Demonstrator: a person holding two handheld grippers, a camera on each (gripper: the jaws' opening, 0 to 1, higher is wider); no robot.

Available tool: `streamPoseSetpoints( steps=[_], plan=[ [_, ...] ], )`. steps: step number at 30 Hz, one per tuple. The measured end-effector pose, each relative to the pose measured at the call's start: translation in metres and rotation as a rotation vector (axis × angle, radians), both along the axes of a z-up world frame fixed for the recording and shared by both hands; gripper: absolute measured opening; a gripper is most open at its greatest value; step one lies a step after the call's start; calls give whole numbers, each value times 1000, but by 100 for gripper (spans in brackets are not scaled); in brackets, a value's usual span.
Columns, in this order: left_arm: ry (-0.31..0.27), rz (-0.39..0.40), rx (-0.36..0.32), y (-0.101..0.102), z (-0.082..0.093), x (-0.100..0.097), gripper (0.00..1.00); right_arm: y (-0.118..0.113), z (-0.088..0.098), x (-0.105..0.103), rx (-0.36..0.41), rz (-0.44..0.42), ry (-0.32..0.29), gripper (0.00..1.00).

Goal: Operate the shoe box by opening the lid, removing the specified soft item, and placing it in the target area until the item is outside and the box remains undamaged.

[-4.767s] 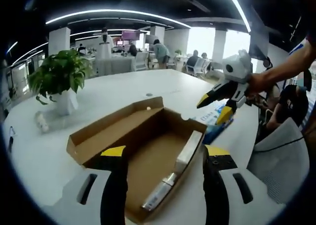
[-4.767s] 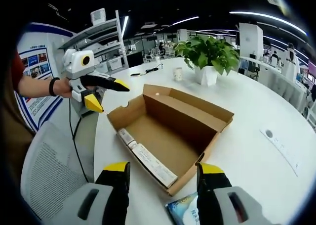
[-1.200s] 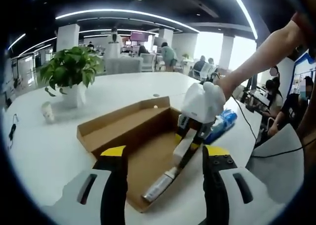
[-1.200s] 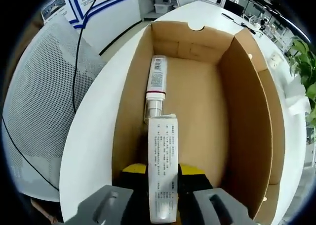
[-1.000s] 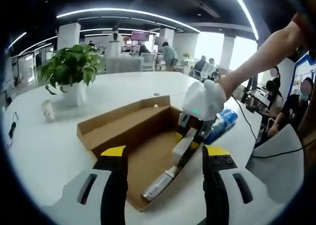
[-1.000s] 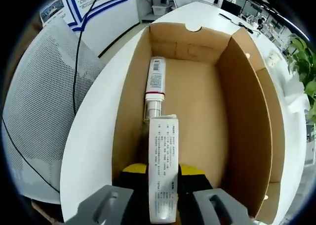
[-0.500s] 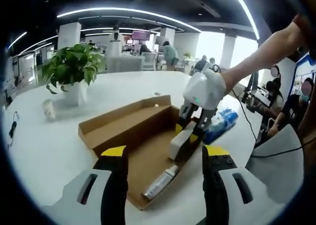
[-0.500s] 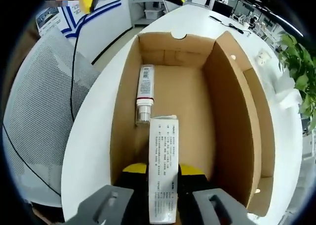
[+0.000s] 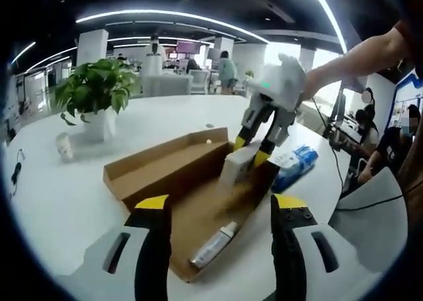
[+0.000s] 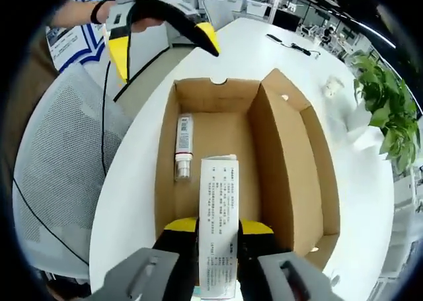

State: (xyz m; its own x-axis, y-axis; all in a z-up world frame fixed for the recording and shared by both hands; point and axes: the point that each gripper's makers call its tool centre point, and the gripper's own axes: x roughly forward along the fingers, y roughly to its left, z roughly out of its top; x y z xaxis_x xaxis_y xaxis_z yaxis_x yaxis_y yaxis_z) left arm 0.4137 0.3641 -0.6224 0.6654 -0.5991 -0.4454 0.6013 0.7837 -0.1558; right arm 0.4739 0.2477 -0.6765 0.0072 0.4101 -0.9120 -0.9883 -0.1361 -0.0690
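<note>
An open brown shoe box (image 9: 165,169) (image 10: 291,162) lies on the white table, its lid flap folded out flat. My right gripper (image 9: 251,150) (image 10: 218,228) is shut on a long white printed carton (image 9: 232,170) (image 10: 218,212) and holds it lifted above the box's inside. On the box floor lies a white tube with a clear cap (image 9: 215,243) (image 10: 183,145). My left gripper (image 9: 221,205) (image 10: 163,48) hangs open at the box's near end, nothing between its yellow-tipped fingers.
A potted green plant (image 9: 92,92) (image 10: 383,96) and a small white cup (image 9: 65,147) (image 10: 332,86) stand on the table beyond the box. A blue packet (image 9: 294,165) lies beside the box. A grey mesh chair (image 10: 53,182) stands at the table's edge.
My right gripper has risen with the white carton, out of the box's bottom to above its walls. The tube stays on the box floor. My left gripper has held still, open.
</note>
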Motion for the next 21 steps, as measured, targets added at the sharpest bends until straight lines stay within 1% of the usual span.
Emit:
streamPoseSetpoints(
  steps=[2,3,6,13,18,21],
  plan=[
    [0,0,-3,-1,1,0,61,-1,9,0,3,8,-13,17],
    [-4,-3,-6,-3,3,-1,61,-4,14,1,-1,21,-29,17],
    [-15,-15,-5,-9,8,-2,61,-10,24,0,1,25,-39,17],
    [-26,-42,-1,-22,13,-2,61,-37,35,1,-8,-8,-66,17],
    [-30,-63,3,-32,15,-3,61,-62,39,-1,-10,-52,-75,17],
    [-30,-79,4,-39,16,-3,61,-79,41,-6,-15,-76,-79,17]
  ],
)
